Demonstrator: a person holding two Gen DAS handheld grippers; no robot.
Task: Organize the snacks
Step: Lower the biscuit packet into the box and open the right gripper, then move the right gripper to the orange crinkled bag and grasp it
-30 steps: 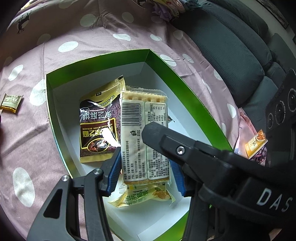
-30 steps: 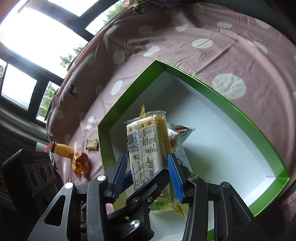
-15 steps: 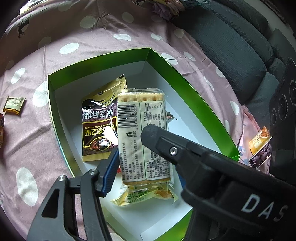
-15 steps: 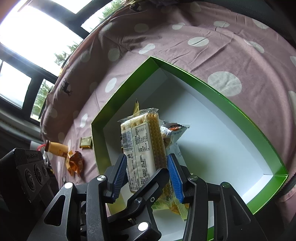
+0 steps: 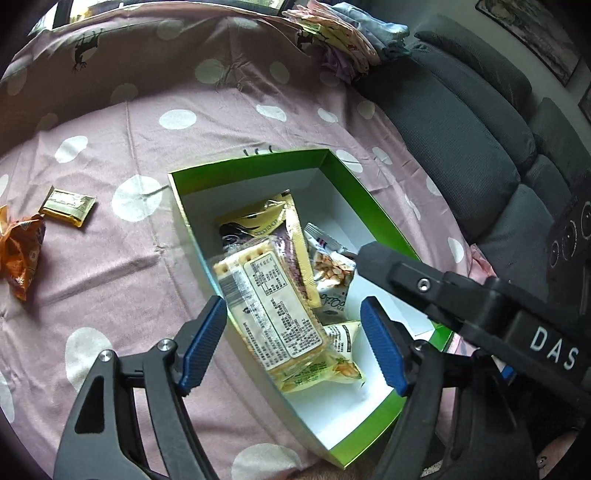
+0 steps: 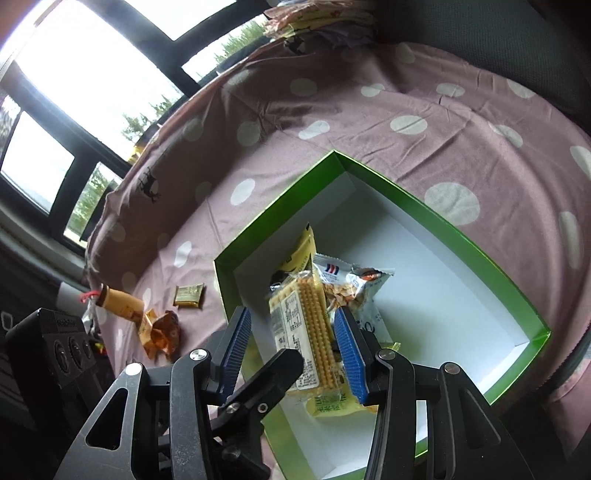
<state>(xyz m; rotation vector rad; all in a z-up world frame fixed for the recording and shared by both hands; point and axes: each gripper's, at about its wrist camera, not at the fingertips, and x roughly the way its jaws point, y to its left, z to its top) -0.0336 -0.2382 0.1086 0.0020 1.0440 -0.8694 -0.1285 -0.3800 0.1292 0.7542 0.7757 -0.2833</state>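
Observation:
A clear cracker pack (image 5: 273, 310) with a white label sits tipped up in the green box (image 5: 369, 206), against its left wall. In the right wrist view the cracker pack (image 6: 295, 332) shows its ridged side. My left gripper (image 5: 291, 302) hovers over it, its jaws opening, and the blue pads stand well clear of the pack on both sides. My right gripper (image 6: 291, 310) is above the same pack, open narrowly, with a gap at its left pad. A gold-and-dark sesame pack (image 5: 258, 221), a peanut pack (image 5: 328, 266) and a yellow pack (image 5: 332, 362) lie beneath.
On the pink dotted cloth left of the box lie a small gold packet (image 5: 68, 205) and an orange wrapper (image 5: 20, 254). A brown bottle (image 6: 118, 302) lies farther left. A grey sofa (image 5: 461, 129) borders the right side, and a folded cloth pile (image 5: 340, 33) is at the back.
My left gripper's jaws spread off the cracker pack and it drew back and up. The pack went from lying flat to tipped on its side. The right gripper rose a little.

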